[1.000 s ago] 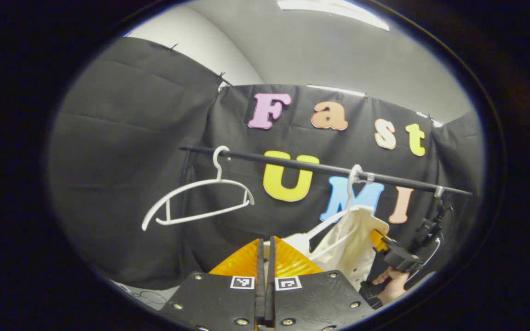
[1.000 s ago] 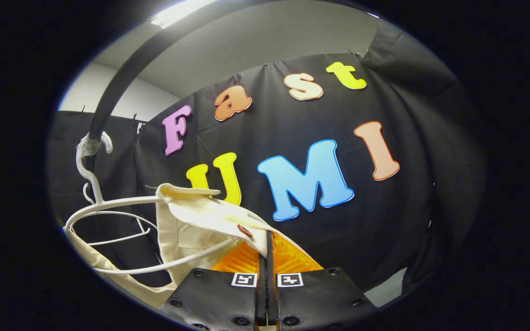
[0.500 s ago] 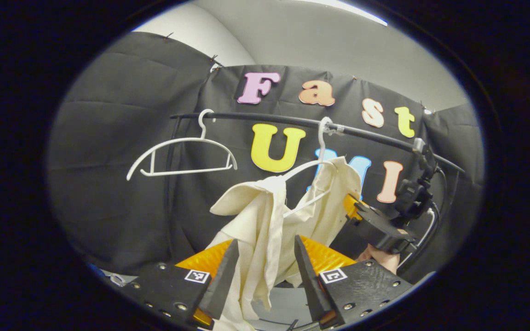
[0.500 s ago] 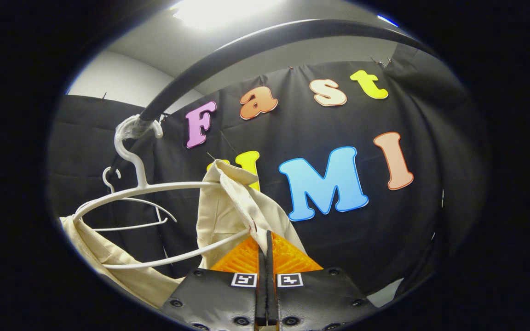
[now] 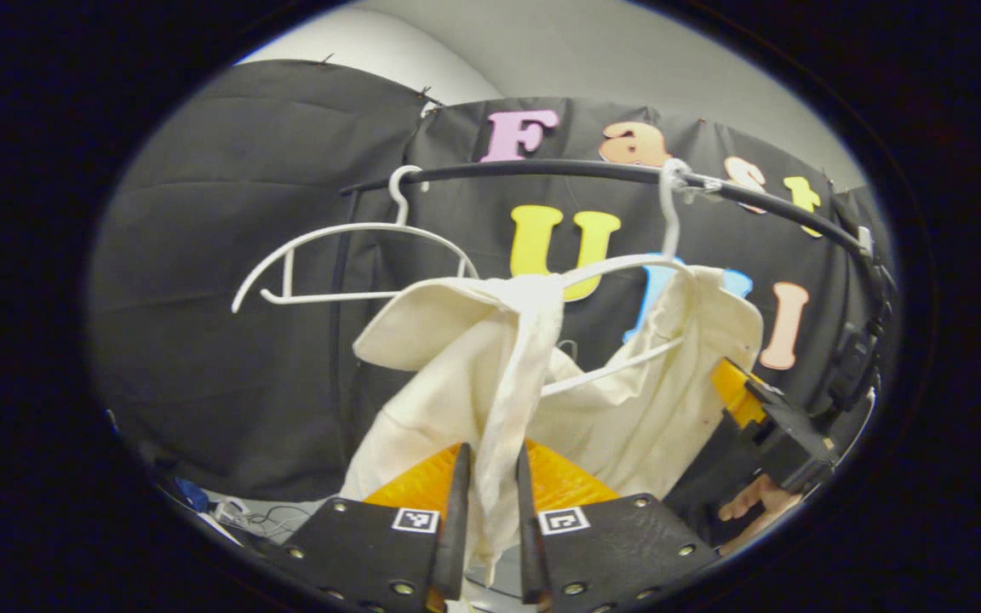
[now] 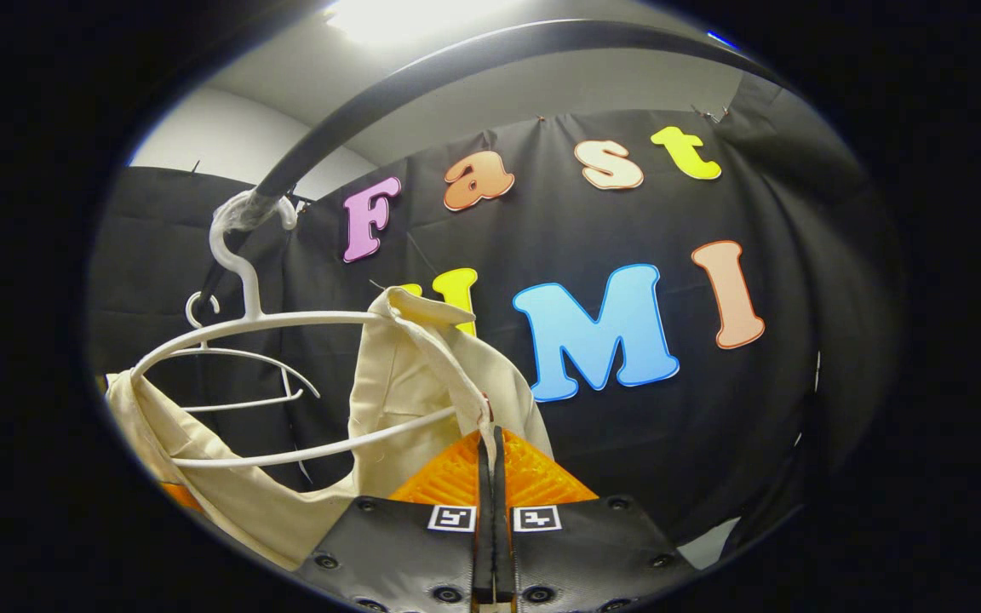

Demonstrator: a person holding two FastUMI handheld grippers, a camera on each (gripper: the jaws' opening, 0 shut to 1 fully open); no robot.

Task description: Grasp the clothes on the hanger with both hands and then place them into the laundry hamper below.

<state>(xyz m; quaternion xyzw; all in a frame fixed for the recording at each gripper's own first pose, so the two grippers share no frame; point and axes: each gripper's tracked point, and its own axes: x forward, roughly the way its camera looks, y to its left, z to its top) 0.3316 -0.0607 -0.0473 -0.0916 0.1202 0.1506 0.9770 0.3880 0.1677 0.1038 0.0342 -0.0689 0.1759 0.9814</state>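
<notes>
soft cream garment (image 5: 644, 400), limp folds

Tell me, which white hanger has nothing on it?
The bare hanger farther along the rail. The other hanger carries the cream garment.

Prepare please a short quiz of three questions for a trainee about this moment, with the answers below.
1. True or false: the cream garment already lies off its hanger.
2. How many white hangers hang on the black rail? A) one B) two C) three
3. Fill in: the left gripper has a fold of the garment between its ____.

Key
1. False. The garment is draped over the right hanger, which hooks on the rail.
2. B. A bare hanger hangs beside the one that carries the garment.
3. Fingers. The right gripper is shut on the garment's edge, seen in the right gripper view.
</notes>
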